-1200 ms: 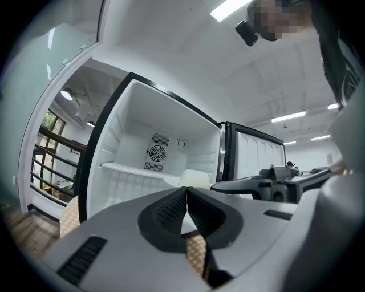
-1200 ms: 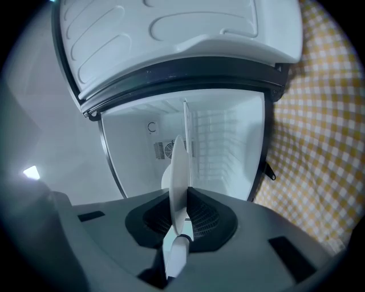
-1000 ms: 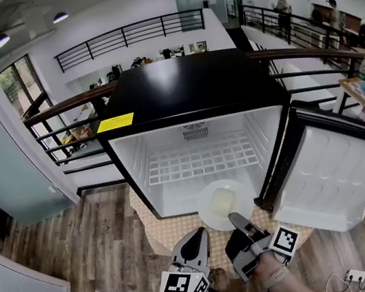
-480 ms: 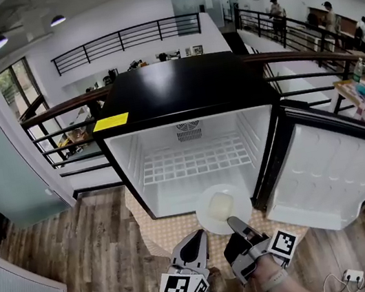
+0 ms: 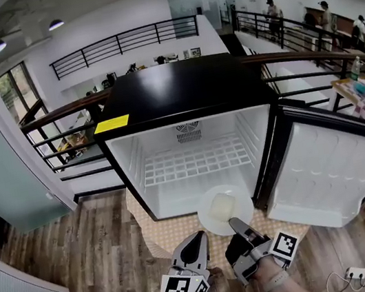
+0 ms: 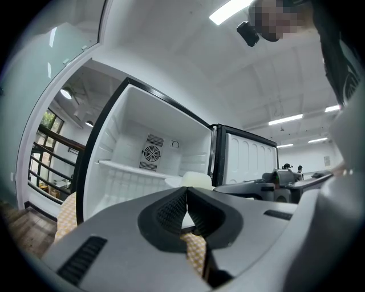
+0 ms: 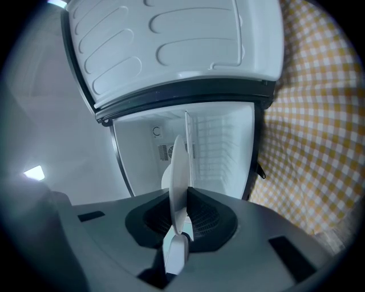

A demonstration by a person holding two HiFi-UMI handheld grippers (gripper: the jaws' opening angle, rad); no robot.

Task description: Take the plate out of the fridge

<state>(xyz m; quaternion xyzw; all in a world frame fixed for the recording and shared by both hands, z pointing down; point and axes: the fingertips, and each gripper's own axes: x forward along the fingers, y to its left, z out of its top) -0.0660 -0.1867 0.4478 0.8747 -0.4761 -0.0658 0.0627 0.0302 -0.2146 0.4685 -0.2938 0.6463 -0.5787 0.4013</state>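
Fridge (image 5: 187, 92) stands open, its door (image 5: 327, 172) swung out at three o'clock. At six o'clock of the opening, right at the front lip, the white plate (image 5: 225, 209) lies level with a pale lump (image 5: 221, 205) on it. The right gripper (image 5: 237, 226) pinches the plate's near rim, jaws narrow on the thin edge. The left gripper (image 5: 197, 238), at the right one's nine o'clock, is closed and empty. The plate looks stiff, glossy and breakable, so a one-sided rim hold could slip or tip.
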